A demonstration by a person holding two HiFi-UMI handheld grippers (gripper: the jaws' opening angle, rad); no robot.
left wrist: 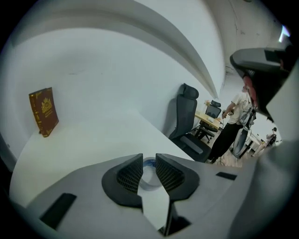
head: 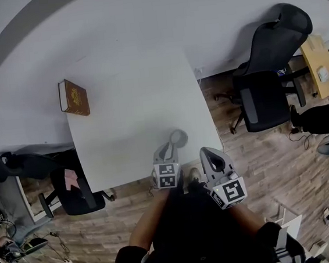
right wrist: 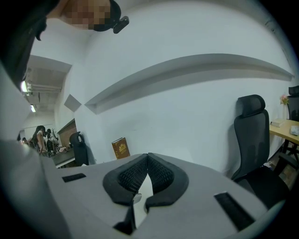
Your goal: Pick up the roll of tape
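While the right gripper hangs closed and empty at lower centre, the left gripper beside it holds its jaws parted just short of the roll of tape, which lies near the bottom edge of the white table, a brown book farther off at upper left.

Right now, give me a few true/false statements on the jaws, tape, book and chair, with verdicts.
1. The left gripper has its jaws apart, with the roll of tape showing through the gap. True.
2. The right gripper holds the tape. False: its jaws are together on nothing.
3. The book sits right beside the tape. False: it is at the far left corner of the table, and the tape is near the near edge.
4. A black office chair stands off the table's right side. True.
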